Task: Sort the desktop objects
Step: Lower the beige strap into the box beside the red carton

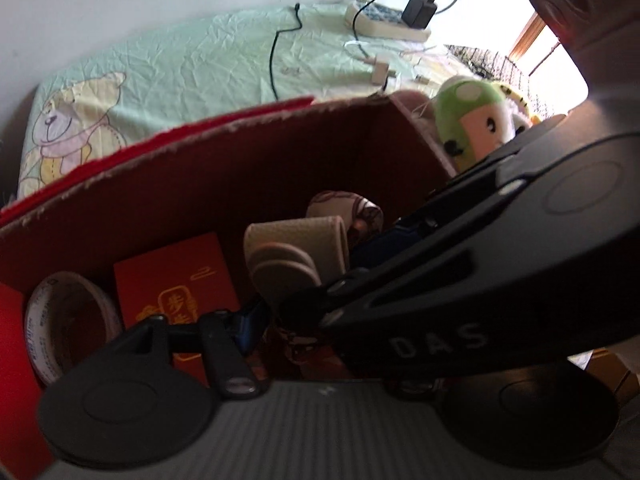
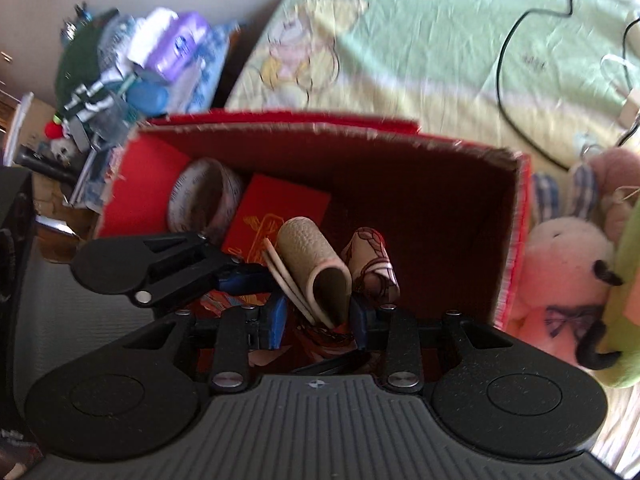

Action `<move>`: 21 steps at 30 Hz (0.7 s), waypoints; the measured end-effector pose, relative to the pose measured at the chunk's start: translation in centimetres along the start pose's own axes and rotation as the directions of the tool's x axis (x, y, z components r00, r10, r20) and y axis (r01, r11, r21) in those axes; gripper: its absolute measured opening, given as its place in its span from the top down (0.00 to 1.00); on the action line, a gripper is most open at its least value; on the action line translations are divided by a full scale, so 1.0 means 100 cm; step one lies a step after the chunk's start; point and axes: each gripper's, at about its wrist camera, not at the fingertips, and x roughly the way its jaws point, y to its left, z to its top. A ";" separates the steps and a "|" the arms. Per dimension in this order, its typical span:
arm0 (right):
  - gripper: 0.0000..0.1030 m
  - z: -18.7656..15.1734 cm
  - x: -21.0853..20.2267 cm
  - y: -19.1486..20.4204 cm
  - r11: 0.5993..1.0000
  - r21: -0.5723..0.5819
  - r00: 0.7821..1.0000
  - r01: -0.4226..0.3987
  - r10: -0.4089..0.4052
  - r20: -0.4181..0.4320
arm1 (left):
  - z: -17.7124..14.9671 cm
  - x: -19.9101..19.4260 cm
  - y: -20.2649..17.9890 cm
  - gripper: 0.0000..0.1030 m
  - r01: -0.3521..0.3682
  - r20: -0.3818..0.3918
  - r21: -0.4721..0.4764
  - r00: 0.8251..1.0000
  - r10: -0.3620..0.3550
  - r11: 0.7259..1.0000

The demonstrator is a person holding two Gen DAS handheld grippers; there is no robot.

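A red cardboard box (image 2: 440, 184) lies open beside the bed. In it are a tape roll (image 2: 200, 196), a red envelope (image 2: 280, 208), a beige folded leather pouch (image 2: 316, 264) and a patterned cloth piece (image 2: 372, 264). My right gripper (image 2: 318, 320) reaches into the box, its blue fingers (image 2: 276, 320) pressed against both sides of the pouch's lower end. My left gripper (image 2: 256, 280) comes in from the left, its tips close to the pouch. In the left wrist view only one of its blue fingers (image 1: 248, 320) shows. The other is hidden behind the right gripper's black body (image 1: 460, 300).
Plush toys crowd the box's right side: a green mushroom one (image 1: 472, 116) and a pink one (image 2: 560, 264). On the green bed sheet (image 1: 200, 60) lie a power strip (image 1: 384, 24), a charger and cables. A heap of packets and bottles (image 2: 140, 64) stands left of the box.
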 end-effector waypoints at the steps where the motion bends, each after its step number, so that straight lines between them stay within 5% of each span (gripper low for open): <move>1: 0.66 0.002 0.003 0.002 1.000 0.000 1.000 -0.003 0.003 -0.004 | 0.001 0.001 0.003 0.41 -0.006 -0.007 0.000 1.000 0.006 1.000; 10: 0.66 0.013 0.034 -0.003 0.998 0.057 0.999 0.030 -0.027 -0.047 | 0.009 0.012 0.023 0.40 -0.033 -0.058 -0.066 0.998 0.029 0.997; 21: 0.57 0.003 0.038 -0.008 0.999 0.036 0.999 0.025 -0.027 0.043 | 0.007 0.018 0.012 0.39 -0.147 -0.061 -0.036 0.988 0.145 0.988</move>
